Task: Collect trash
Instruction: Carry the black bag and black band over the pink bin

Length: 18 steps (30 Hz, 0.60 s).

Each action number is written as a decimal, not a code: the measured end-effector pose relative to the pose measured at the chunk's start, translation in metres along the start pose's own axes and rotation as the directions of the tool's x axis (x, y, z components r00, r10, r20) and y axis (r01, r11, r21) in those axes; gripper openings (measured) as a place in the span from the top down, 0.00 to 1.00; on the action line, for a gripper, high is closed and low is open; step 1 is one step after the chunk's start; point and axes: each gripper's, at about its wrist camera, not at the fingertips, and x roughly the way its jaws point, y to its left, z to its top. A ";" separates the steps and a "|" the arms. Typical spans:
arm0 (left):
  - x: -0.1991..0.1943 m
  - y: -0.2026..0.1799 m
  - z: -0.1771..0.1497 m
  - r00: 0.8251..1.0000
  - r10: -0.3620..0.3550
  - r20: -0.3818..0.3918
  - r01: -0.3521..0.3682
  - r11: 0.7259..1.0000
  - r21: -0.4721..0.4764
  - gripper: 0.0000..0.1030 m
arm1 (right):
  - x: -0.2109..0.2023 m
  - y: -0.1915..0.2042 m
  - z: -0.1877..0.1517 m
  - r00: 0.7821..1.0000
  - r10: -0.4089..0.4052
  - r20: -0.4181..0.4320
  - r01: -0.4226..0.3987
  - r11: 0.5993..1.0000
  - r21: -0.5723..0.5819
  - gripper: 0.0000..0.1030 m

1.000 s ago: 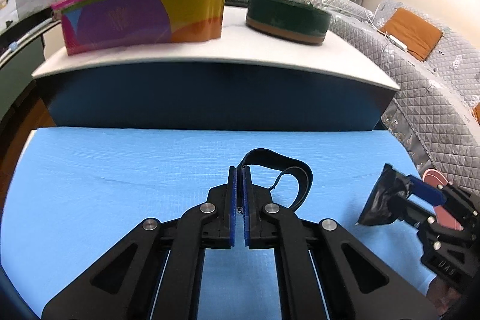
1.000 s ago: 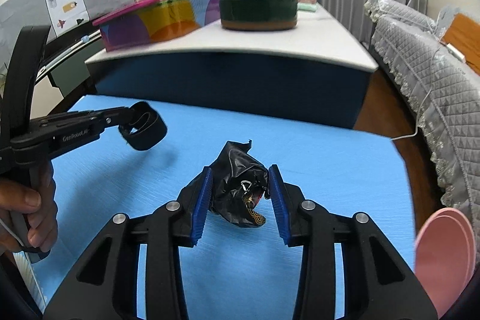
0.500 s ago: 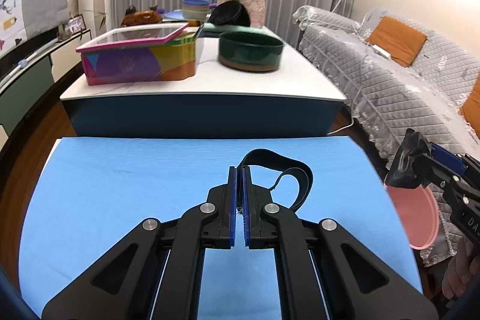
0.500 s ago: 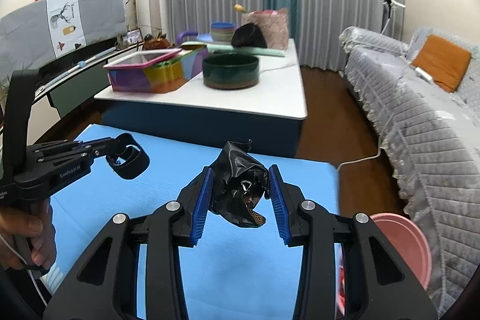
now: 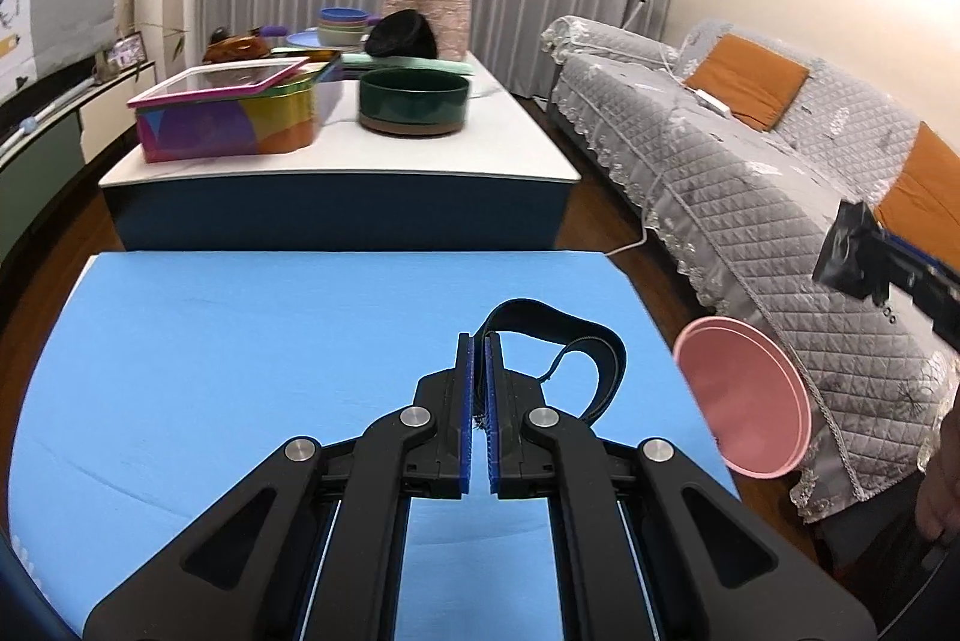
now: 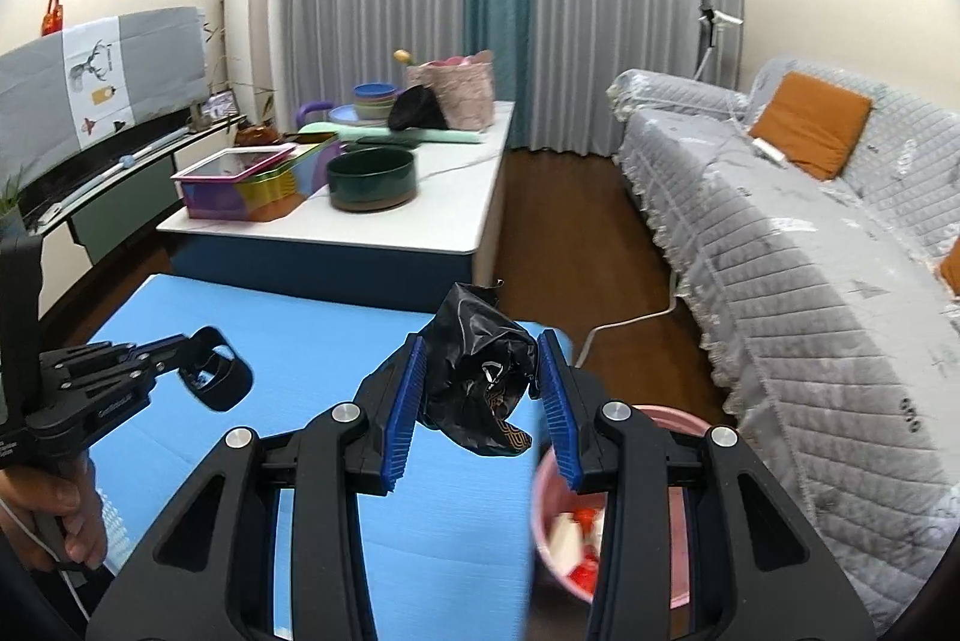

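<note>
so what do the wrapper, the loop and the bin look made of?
Wrapper: thin black plastic or foil film, glossy; it holds sharp crumples and catches highlights, gold print low down.
Loop: looks like flexible black webbing or elastic band, matte; it curls limply from the left gripper.
Bin: smooth pink moulded plastic, probably; even colour, thin rim.

We see the bin [image 5: 741, 401] just right of the mat [image 5: 240, 341]. The table [image 5: 336, 161] stands beyond, the sofa [image 5: 750, 197] far right.
</note>
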 end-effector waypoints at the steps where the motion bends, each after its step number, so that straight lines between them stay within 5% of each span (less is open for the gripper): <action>1: 0.000 -0.006 -0.001 1.000 -0.005 0.001 0.005 1.000 0.007 0.97 | -0.001 -0.007 0.000 1.000 -0.011 0.004 0.011 1.000 0.003 0.62; 18: 0.039 -0.088 -0.010 0.997 -0.060 -0.047 0.065 0.993 0.103 0.97 | 0.024 -0.118 -0.042 0.988 -0.151 -0.041 0.155 0.973 0.170 0.62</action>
